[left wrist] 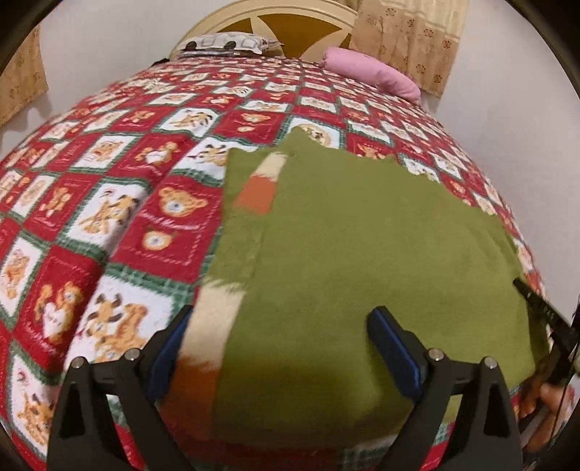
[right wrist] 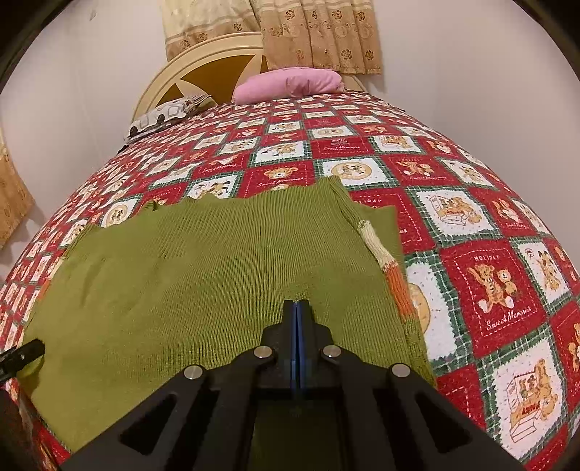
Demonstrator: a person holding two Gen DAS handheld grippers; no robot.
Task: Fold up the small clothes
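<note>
A small olive-green knitted sweater (left wrist: 355, 232) with cream and orange striped sleeves lies flat on the bed; it also shows in the right wrist view (right wrist: 203, 261). My left gripper (left wrist: 281, 326) is open, its blue pads spread over the sweater's near left part, above a striped sleeve (left wrist: 206, 326). My right gripper (right wrist: 296, 306) is shut, its pads pressed together with nothing seen between them, over the sweater's near edge. The right gripper's tip shows at the left wrist view's right edge (left wrist: 540, 308). A striped sleeve (right wrist: 389, 268) lies along the sweater's right side.
The bed is covered by a red, white and green teddy-bear quilt (right wrist: 489, 275). A pink pillow (right wrist: 290, 85) and a patterned pillow (right wrist: 163, 116) lie by the cream headboard (right wrist: 203, 69). Curtains (right wrist: 319, 32) hang on the wall behind.
</note>
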